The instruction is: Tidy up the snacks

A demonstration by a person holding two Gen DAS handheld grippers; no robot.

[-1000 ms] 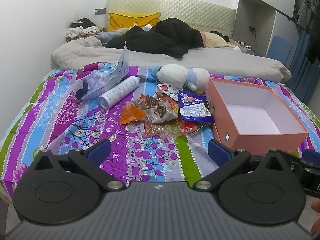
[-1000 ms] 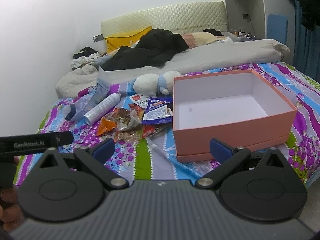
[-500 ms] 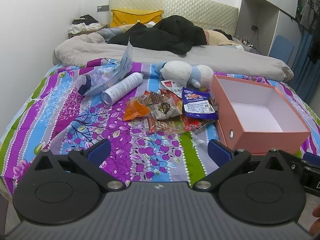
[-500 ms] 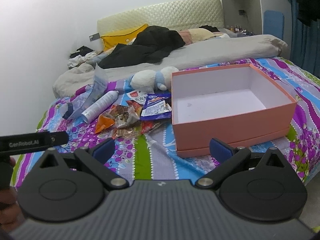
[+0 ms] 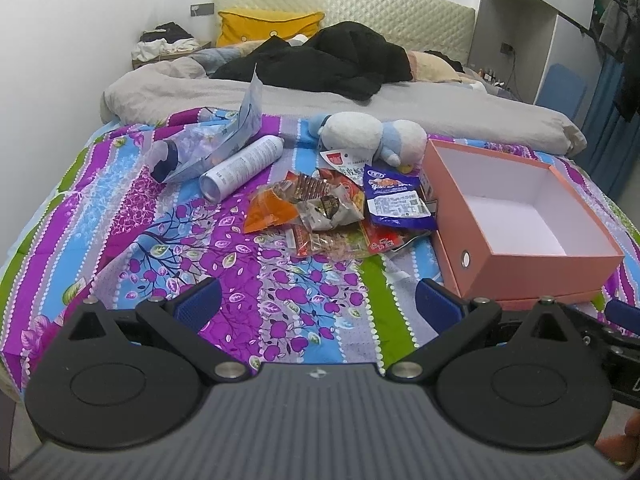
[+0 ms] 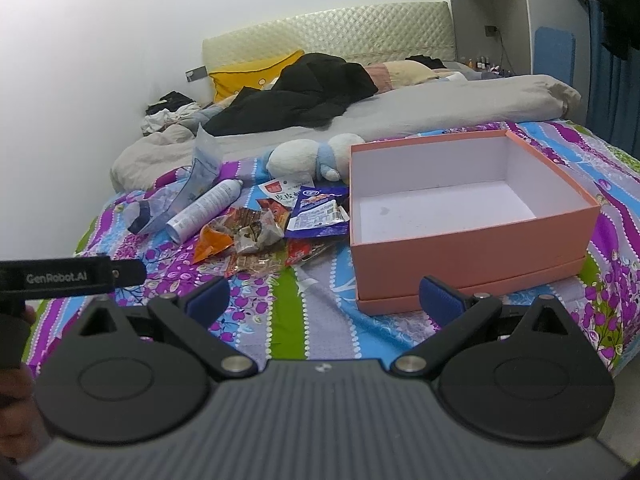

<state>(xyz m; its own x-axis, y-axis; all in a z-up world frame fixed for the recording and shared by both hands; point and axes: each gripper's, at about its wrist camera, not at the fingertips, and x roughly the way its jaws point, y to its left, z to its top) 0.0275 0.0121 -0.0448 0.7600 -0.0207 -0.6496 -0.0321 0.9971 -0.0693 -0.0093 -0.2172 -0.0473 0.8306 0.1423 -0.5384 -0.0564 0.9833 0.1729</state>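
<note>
My landmark is the open salmon-pink cardboard box with white inside walls, which sits with nothing in it on the purple, blue and green flowered bedspread. Beyond the box, one grey duvet crosses the bed with a heap of black clothing on it, and one yellow pillow leans at the headboard. Just behind the box's left far corner lies one white and pale-blue plush toy. Further left of the box, one white spray can lies on its side beside one clear plastic bag.

The pile of snack packets lies against the box's left wall: I count one blue packet, one orange packet, one crumpled clear-and-brown one, and several red ones I cannot separate.

My left gripper and right gripper both hang spread wide, holding nothing, on the near side of the box. Nothing lies between them and the pile.
</note>
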